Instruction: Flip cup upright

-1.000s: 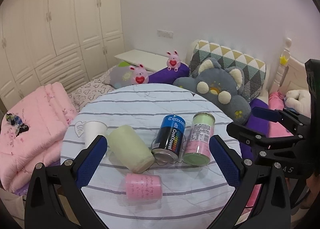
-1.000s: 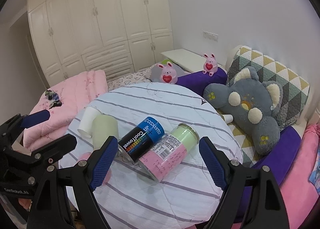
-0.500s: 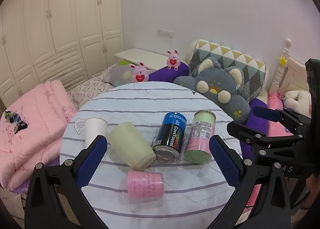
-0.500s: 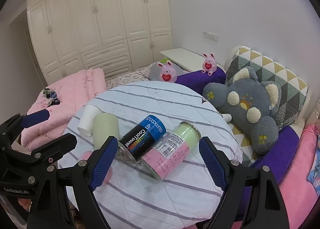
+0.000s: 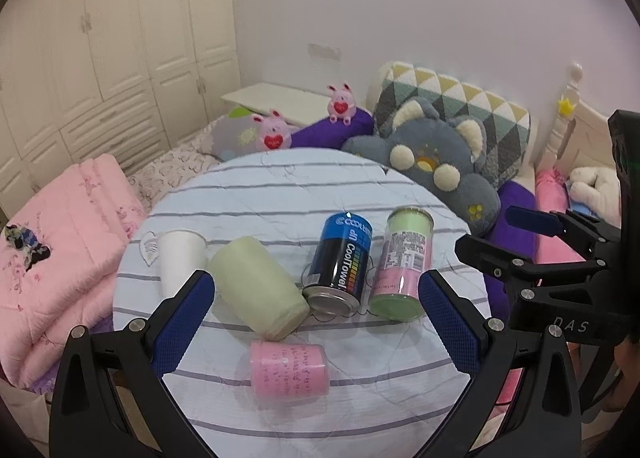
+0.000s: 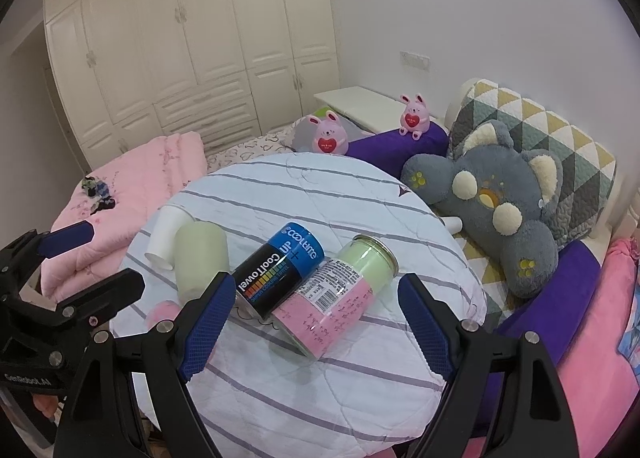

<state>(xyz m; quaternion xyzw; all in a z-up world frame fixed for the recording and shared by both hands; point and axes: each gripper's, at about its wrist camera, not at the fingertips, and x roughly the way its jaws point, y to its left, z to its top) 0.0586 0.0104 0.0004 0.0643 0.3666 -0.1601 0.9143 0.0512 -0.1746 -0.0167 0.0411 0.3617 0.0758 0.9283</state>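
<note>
Several cups and cans lie on their sides on a round striped table [image 5: 280, 193]. A pale green cup [image 5: 258, 292] lies left of centre; it also shows in the right wrist view [image 6: 200, 258]. A white paper cup [image 5: 178, 256] lies beside it. A pink cup [image 5: 290, 372] lies nearest. A blue-black CoolTowel can [image 5: 342, 262] and a green-pink can [image 5: 404, 262] lie to the right. My left gripper [image 5: 316, 322] is open above the near table edge, empty. My right gripper [image 6: 318, 324] is open and empty, over the two cans [image 6: 320, 298].
A grey plush toy [image 5: 432, 161] and patterned pillow [image 5: 460, 97] lie behind the table on the bed. A pink folded quilt [image 5: 60, 250] is at the left. Two pink bunny toys [image 5: 272, 135] sit at the back. White wardrobes line the far wall.
Both grippers have drifted slightly; the table objects sit a little lower and nearer in view. Nothing on the table has moved. Both grippers stay open.
</note>
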